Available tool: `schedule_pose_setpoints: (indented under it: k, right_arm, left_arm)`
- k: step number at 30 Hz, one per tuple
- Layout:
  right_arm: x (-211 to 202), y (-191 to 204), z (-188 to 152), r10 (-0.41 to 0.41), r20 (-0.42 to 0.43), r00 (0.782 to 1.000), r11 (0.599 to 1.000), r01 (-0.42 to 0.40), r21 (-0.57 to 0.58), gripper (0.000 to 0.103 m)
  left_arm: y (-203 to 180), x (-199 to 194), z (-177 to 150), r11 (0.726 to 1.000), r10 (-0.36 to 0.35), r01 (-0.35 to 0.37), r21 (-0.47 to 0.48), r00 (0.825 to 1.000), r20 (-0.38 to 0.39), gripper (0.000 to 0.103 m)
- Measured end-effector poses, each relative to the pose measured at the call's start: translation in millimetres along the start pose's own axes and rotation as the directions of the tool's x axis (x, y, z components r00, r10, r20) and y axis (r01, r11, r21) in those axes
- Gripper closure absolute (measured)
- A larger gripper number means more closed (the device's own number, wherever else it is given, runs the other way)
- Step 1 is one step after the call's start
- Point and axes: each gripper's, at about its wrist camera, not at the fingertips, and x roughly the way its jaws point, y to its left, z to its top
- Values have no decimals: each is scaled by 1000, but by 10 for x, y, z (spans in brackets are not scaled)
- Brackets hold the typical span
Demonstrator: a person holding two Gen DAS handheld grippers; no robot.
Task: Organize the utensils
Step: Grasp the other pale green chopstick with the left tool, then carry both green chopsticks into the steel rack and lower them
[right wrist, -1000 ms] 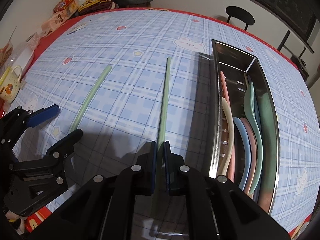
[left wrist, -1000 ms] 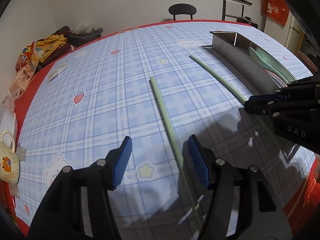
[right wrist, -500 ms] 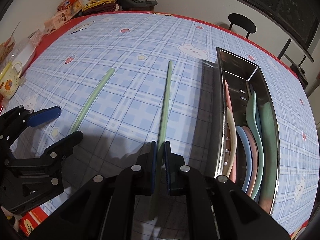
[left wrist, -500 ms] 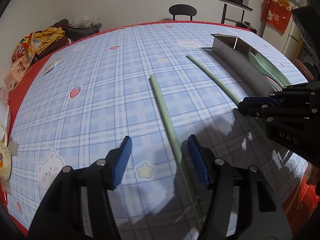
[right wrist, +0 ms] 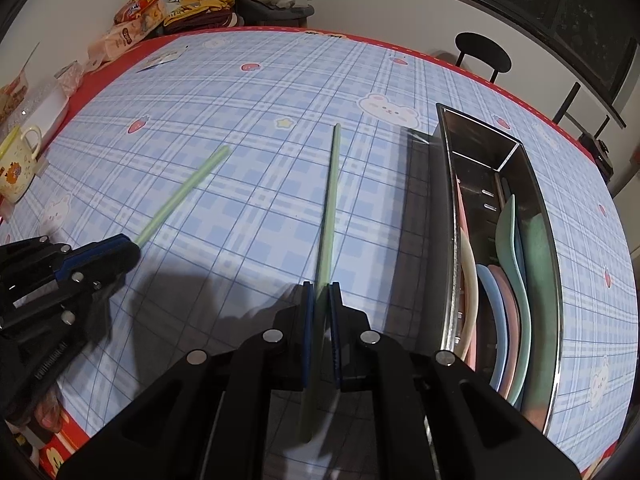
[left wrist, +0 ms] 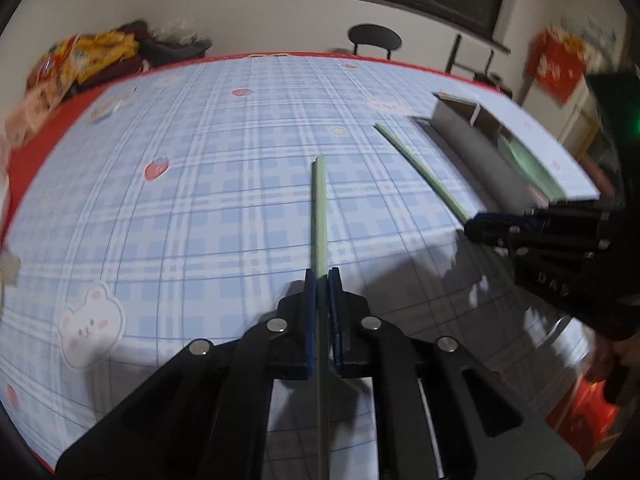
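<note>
A green chopstick [left wrist: 321, 216] is pinched by the left gripper [left wrist: 322, 280] and another [right wrist: 329, 216] by the right gripper [right wrist: 320, 292], each pointing straight ahead beyond its fingertips, parallel to the tray [right wrist: 448, 216], which lies just beside the right one.

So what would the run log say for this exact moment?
left gripper: shut on left chopstick | right gripper: shut on right chopstick | tray: holds spoons

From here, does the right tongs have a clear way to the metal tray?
Probably yes. The right tongs, shut on a green chopstick, sit just beside the metal tray, with only bare tablecloth between.
</note>
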Motion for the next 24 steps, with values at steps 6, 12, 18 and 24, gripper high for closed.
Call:
schedule_pose_setpoints:
  k: [6,12,18,24]
  right_arm:
    - [4,11,-15,-14,30,999,1000,14,5,94]
    - [-1,59,-40,-40,59,997,999,42,-31,95]
    - [-22,-30,-75,12,84,996,1000,-15,24,96]
    - [-202,-107,-166,105,168,980,986,-124,111,96]
  left_arm:
    - [177,-72,-17,992,-69,73,-98,997,43,93]
    - [200,-202,-50,990,-78,90,-111,991,111,93]
    - [261,-241,-56,984,-90,109,-138,987,135,93]
    - [290,-288,-62,983,-91,113,-142,983,158,93]
